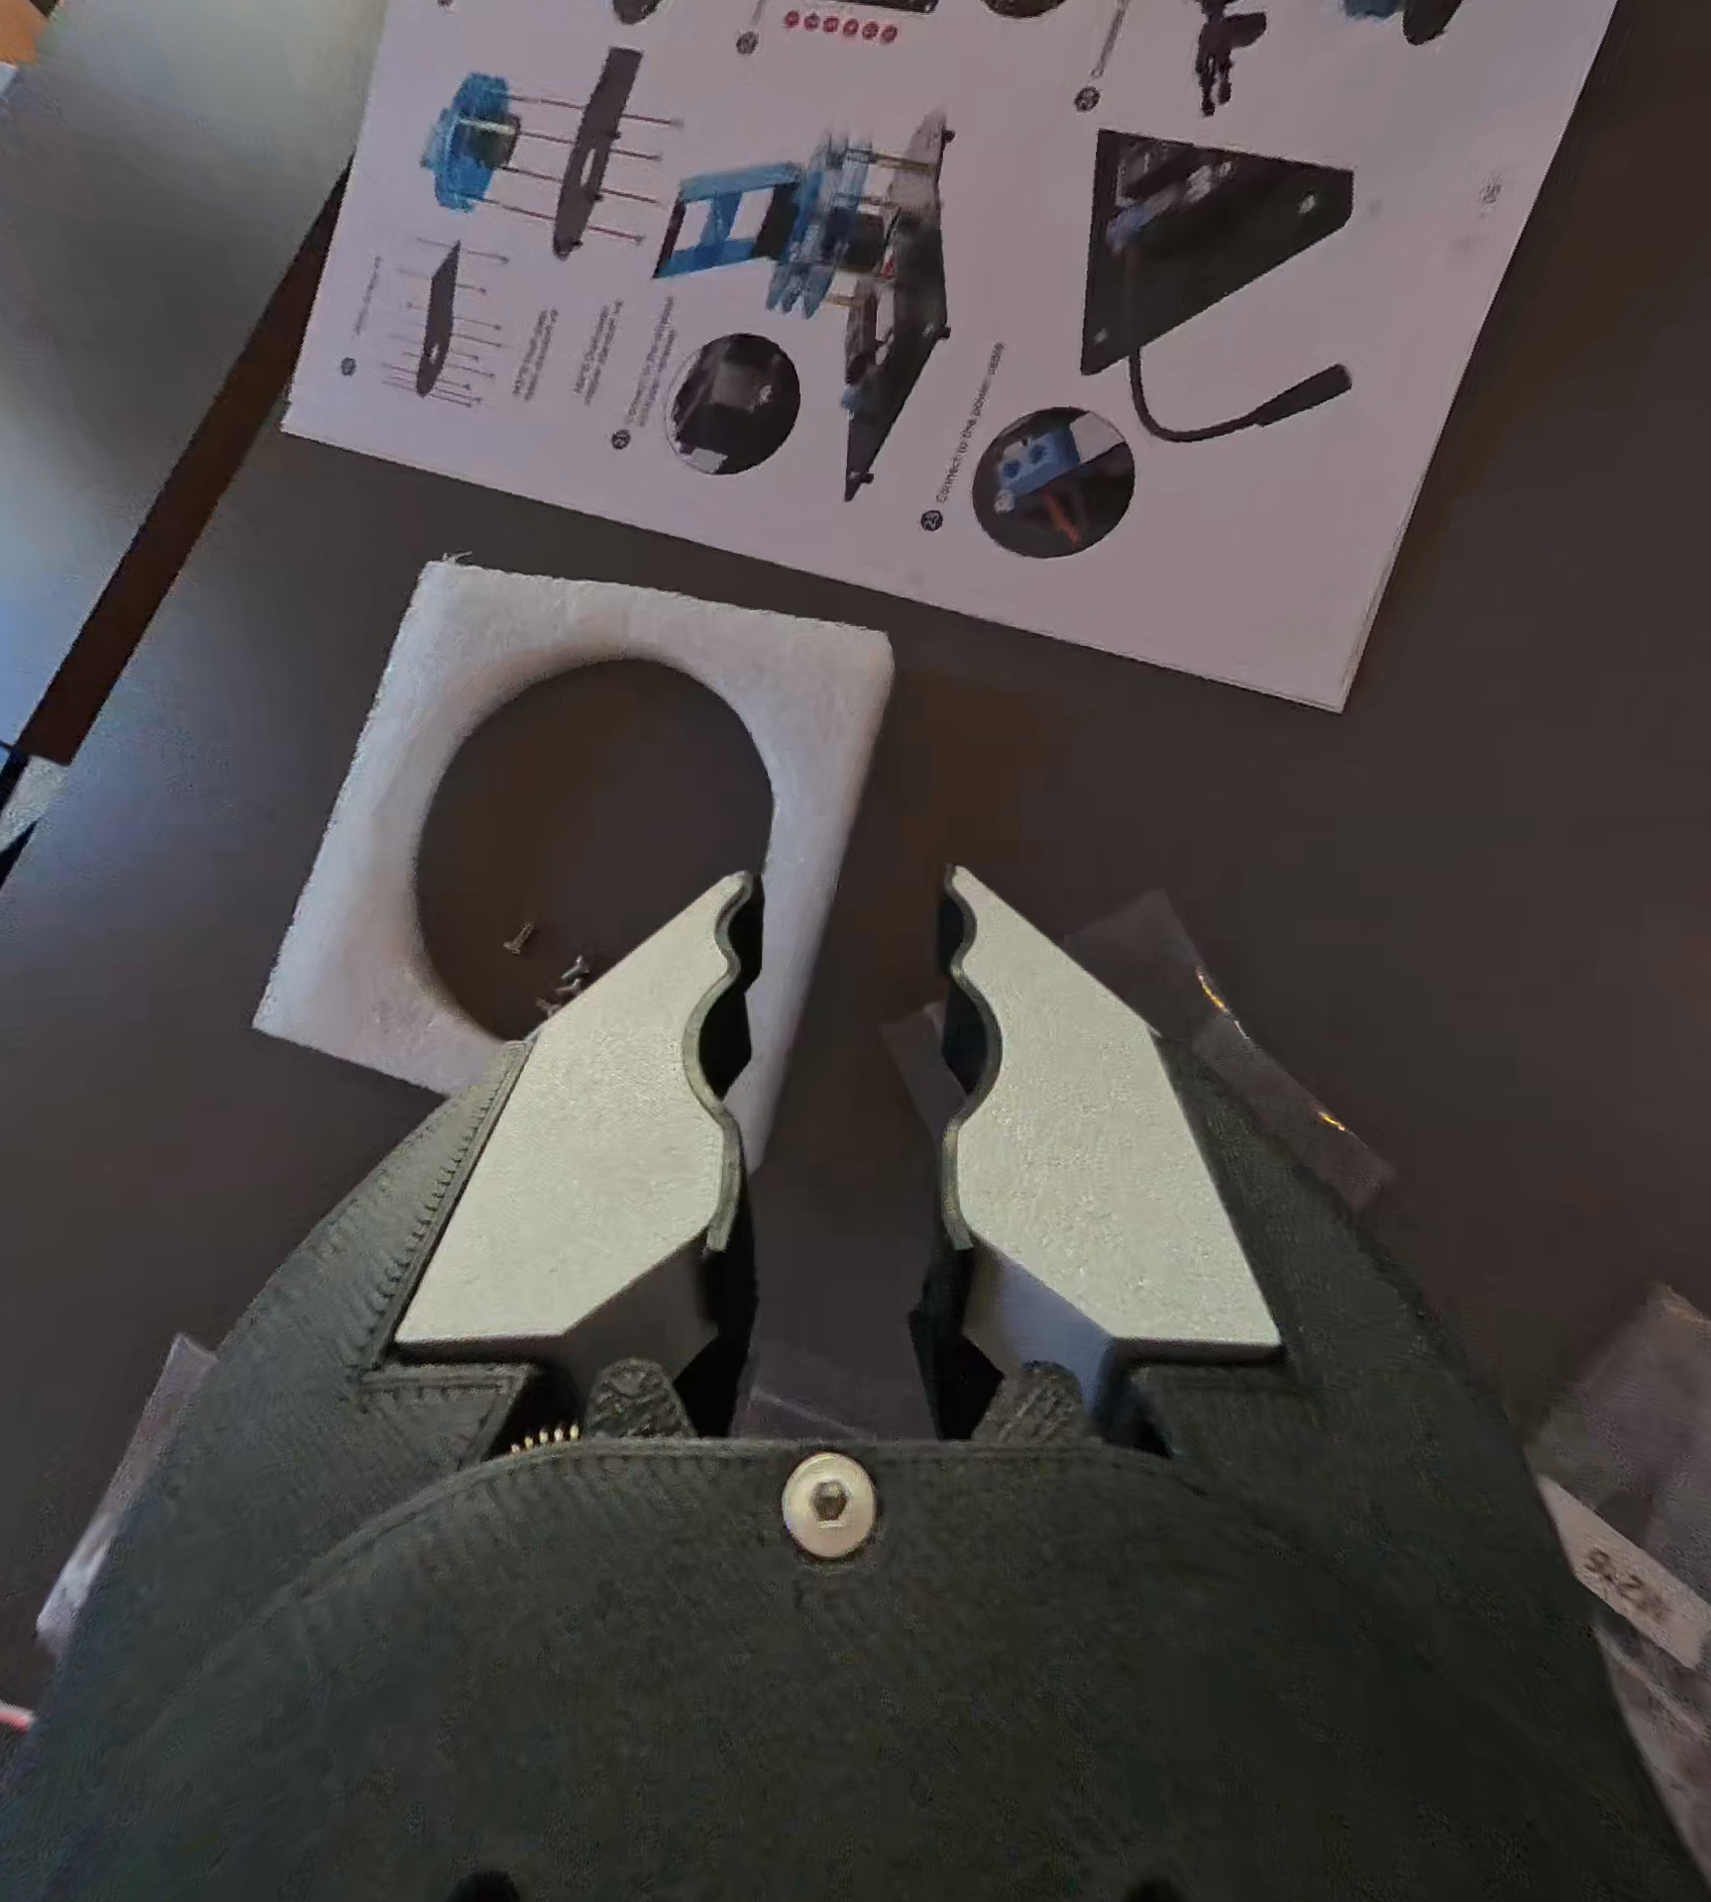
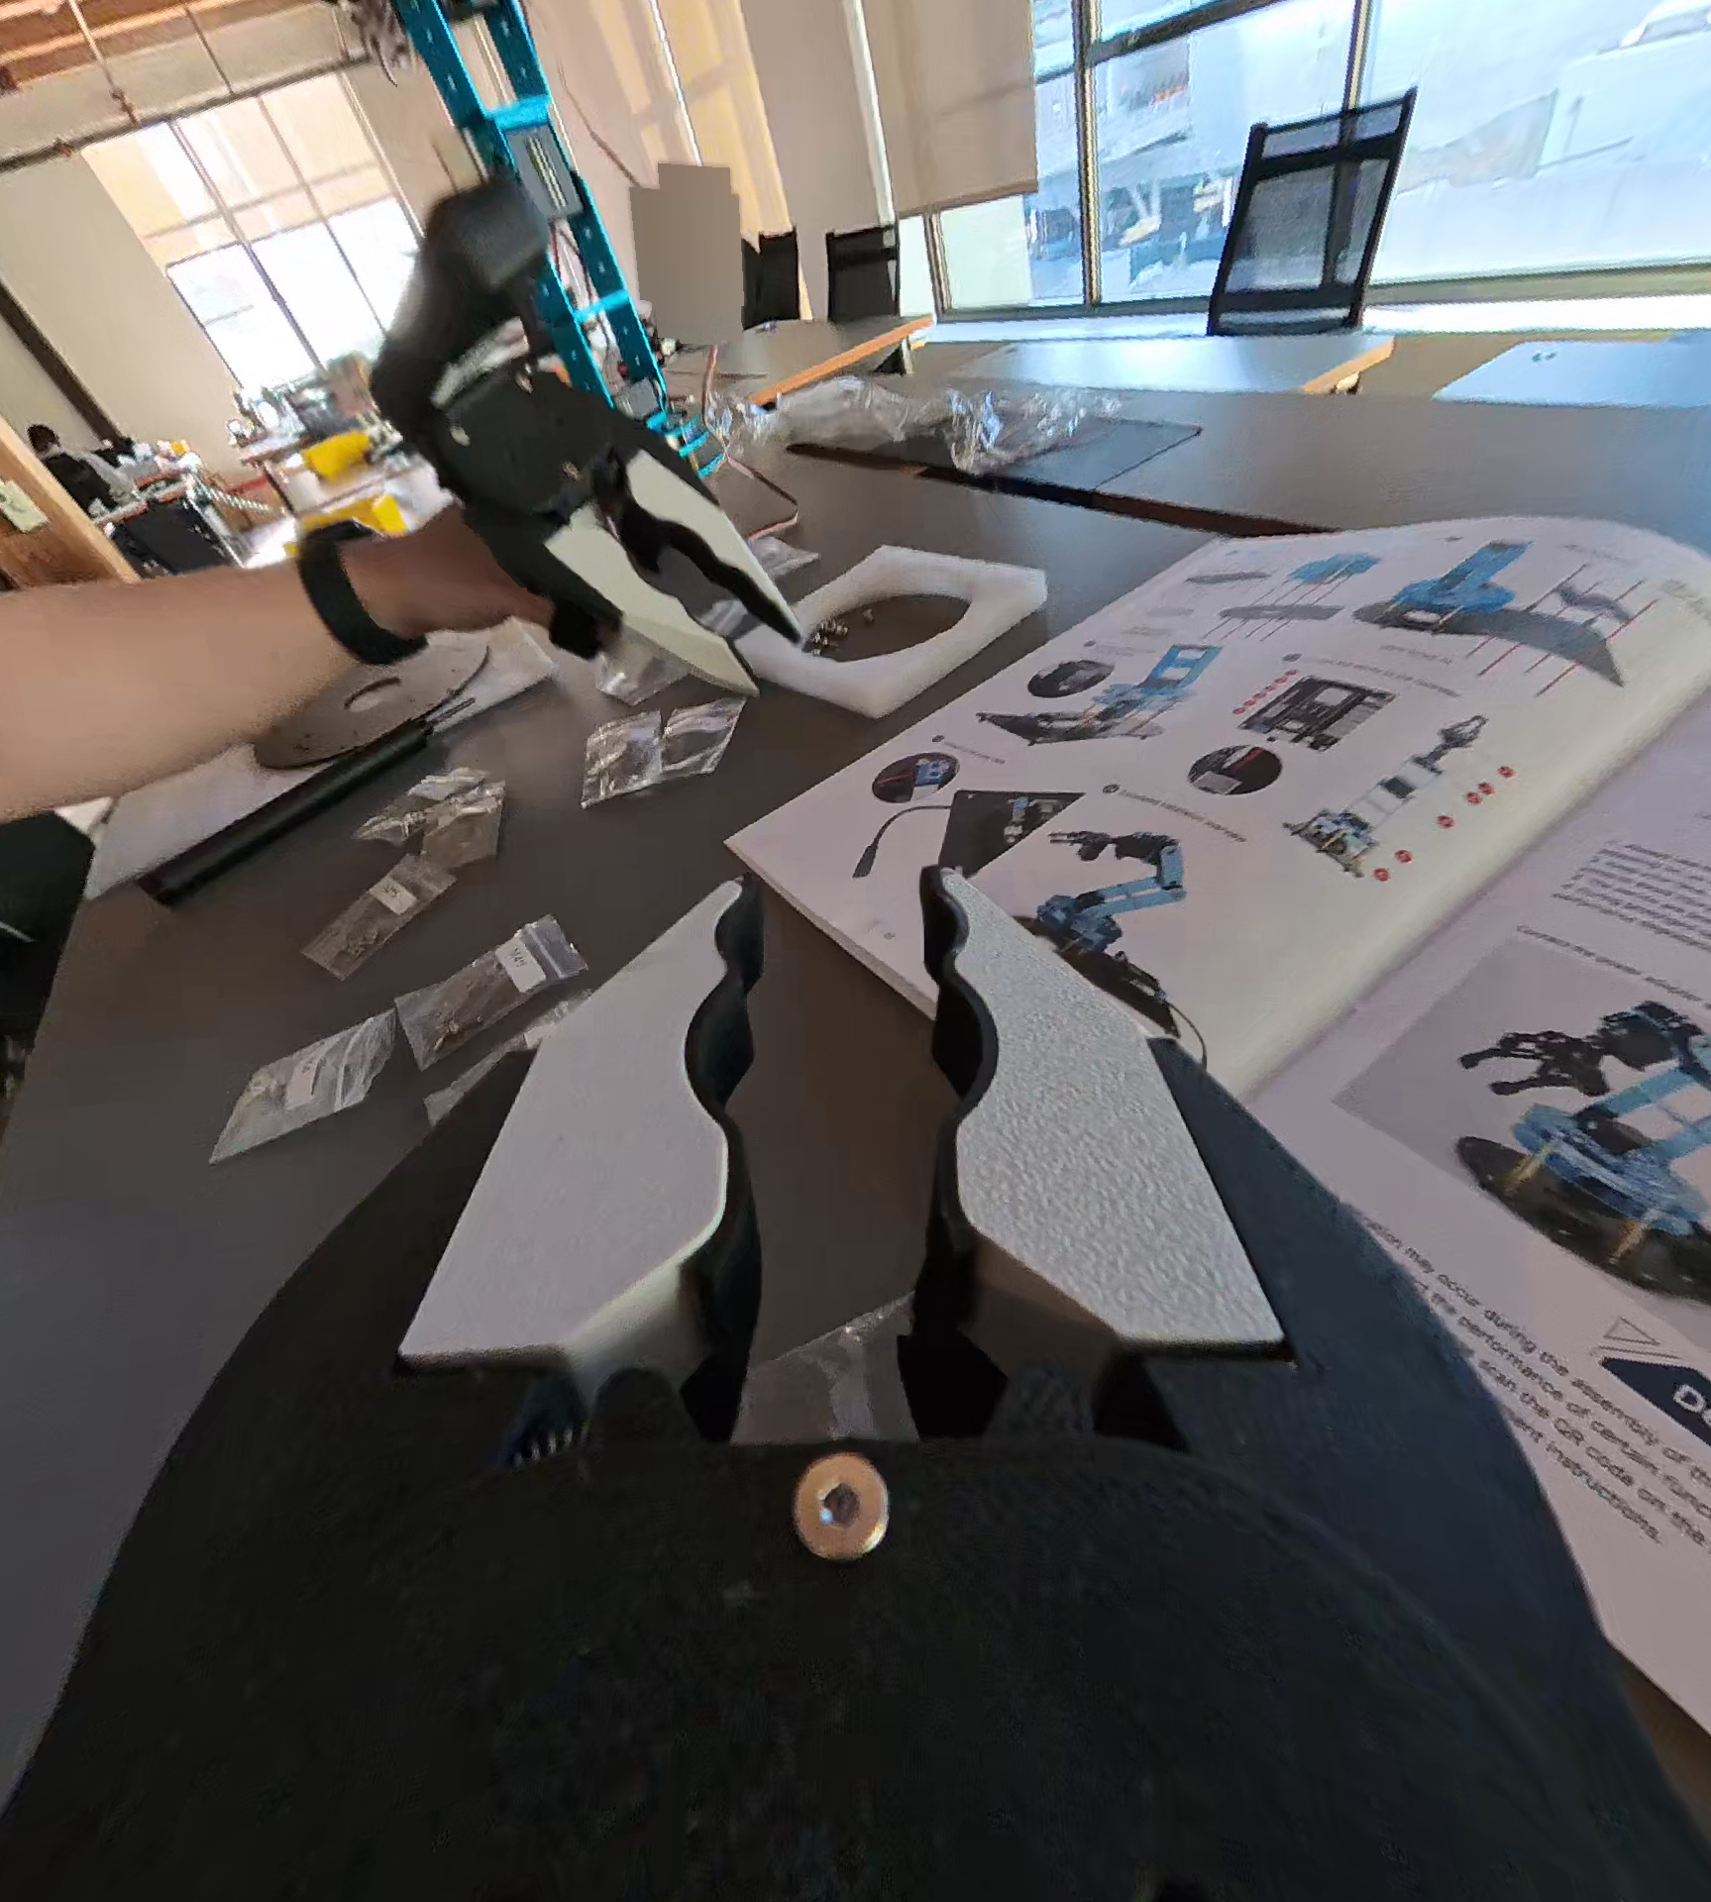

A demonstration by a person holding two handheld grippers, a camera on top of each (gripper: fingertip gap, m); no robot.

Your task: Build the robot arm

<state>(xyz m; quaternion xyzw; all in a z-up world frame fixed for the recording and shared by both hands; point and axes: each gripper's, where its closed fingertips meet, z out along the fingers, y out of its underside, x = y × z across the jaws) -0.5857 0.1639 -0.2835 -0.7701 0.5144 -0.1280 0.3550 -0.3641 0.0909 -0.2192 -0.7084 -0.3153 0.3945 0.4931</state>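
Two grippers spread, empty | left gripper [image 1: 851, 895] over white foam frame [image 1: 830, 710] | right gripper [image 2: 835, 901] near open manual [image 2: 1345, 720]

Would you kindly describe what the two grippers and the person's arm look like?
Both the left gripper and right gripper have ribbed black printed bodies, pale grey wedge fingers with wavy black inner pads, and a silver hex screw. The arm wears a black wristband.
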